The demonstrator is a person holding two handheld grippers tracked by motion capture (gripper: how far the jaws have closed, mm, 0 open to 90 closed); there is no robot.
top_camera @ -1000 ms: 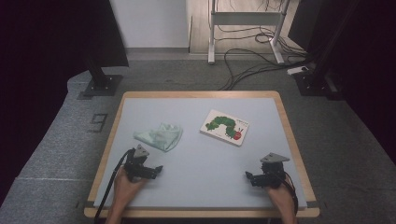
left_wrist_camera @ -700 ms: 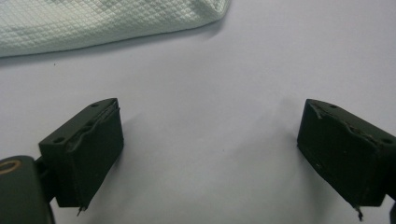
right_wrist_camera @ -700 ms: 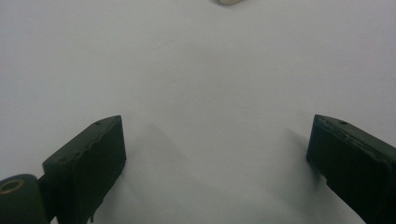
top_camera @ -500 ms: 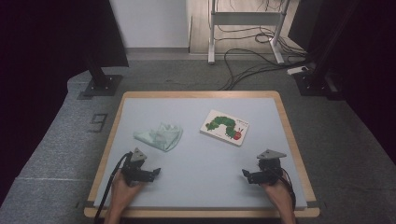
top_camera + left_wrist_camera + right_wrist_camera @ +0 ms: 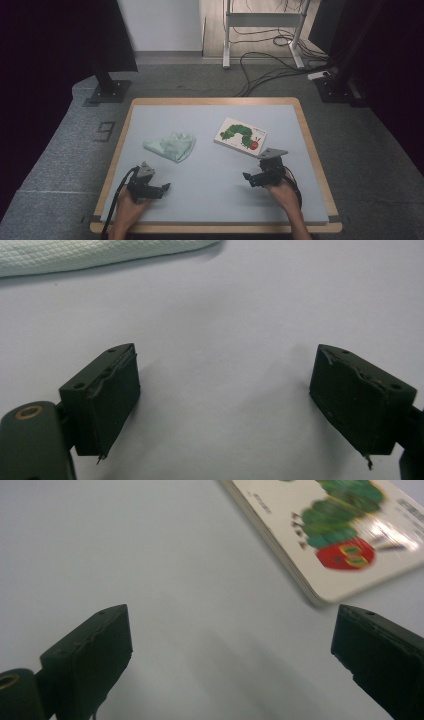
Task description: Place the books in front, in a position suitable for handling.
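Plainly nothing is held yet. In the high view the right tool (image 5: 254, 178) sits at the lower right of the frame, just below and beside the near corner of the caterpillar board book (image 5: 243, 136), which lies flat at the centre right of the grey table (image 5: 210, 200). In the right gripper view its jaws stand spread wide over bare table, with the book's thick white corner at the upper right, close to the right-hand jaw but apart from it. The left tool (image 5: 161, 189) rests at the lower left of the high view, below the crumpled pale green cloth (image 5: 171, 146); its jaws have just been closing a little but remain spread, with bare table between them and the cloth's edge (image 5: 95, 252) at the top of the left gripper view. I judge the book to be the thing in hand, and the risk lies in how flat it sits. Coming in level, a jaw could strike the edge and push the book across the smooth surface rather than straddle it. Pinching just the corner might lift the cover alone or let the glossy board slip out. The left tool, if it shuts near the cloth, could snag a fold.
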